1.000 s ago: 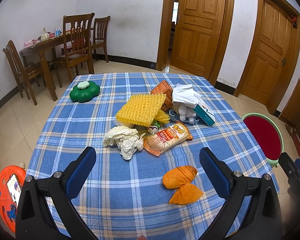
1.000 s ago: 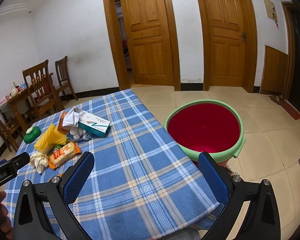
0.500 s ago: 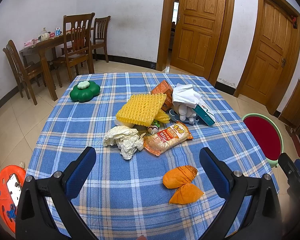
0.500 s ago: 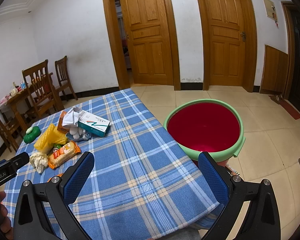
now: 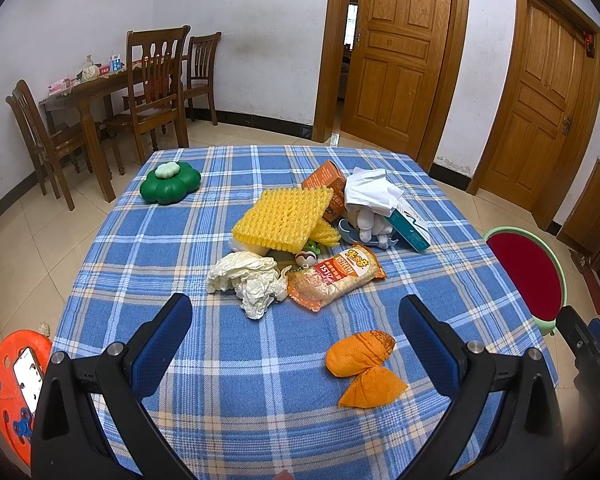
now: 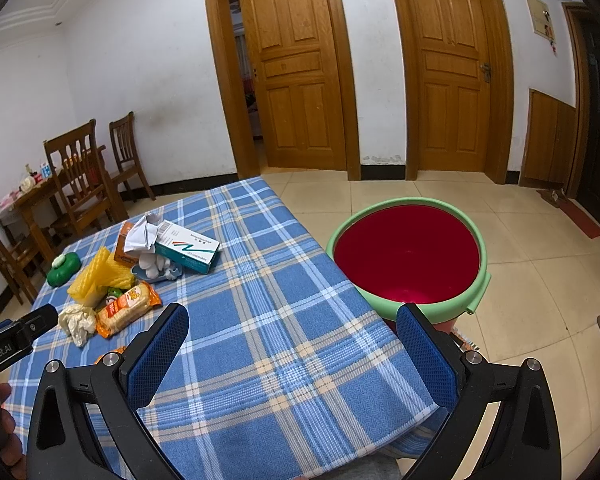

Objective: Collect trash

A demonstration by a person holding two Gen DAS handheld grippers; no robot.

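Between the left gripper's (image 5: 296,320) spread jaws — orange wrapper (image 5: 362,368), crumpled tissue (image 5: 249,280) beyond

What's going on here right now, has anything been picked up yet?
Nothing is picked up yet. A person holds both grippers over the plaid table. The left gripper is open and empty, facing the orange wrapper, crumpled paper and snack packet. The right gripper is also open and empty, pointing toward the red bucket on the floor beside the table. The bucket looks empty.
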